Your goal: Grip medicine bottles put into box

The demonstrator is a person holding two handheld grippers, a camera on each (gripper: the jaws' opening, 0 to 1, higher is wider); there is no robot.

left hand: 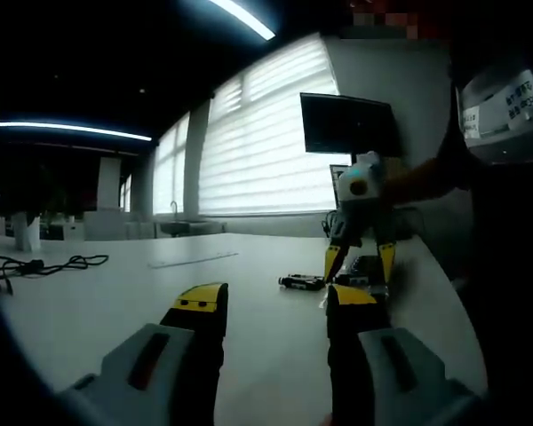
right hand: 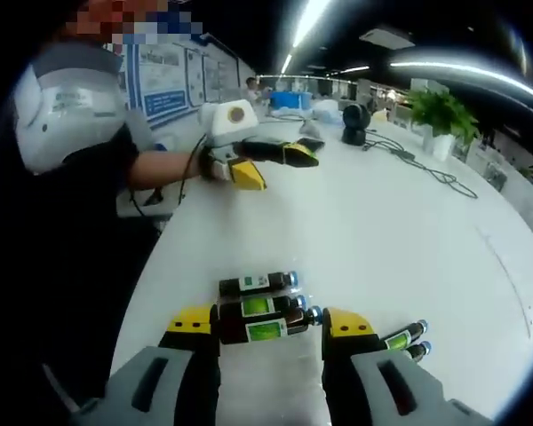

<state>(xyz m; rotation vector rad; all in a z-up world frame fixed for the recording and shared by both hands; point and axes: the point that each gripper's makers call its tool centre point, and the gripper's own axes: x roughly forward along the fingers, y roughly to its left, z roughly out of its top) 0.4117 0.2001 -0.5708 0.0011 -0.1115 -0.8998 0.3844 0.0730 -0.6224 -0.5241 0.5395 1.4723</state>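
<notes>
On white table (right hand: 355, 231), five medicine bottles (right hand: 258, 307) by right gripper (right hand: 271, 330).

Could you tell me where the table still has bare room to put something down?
The table lies bare between the bottles near the right gripper and the left gripper, and out toward the cable. It is crowded at the right gripper's jaws, where bottles lie side by side, two more beside the jaw.

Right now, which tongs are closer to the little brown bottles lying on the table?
The right tongs: the brown bottles lie between their tips. The left tongs hover open farther up the white table, well away from them.
</notes>
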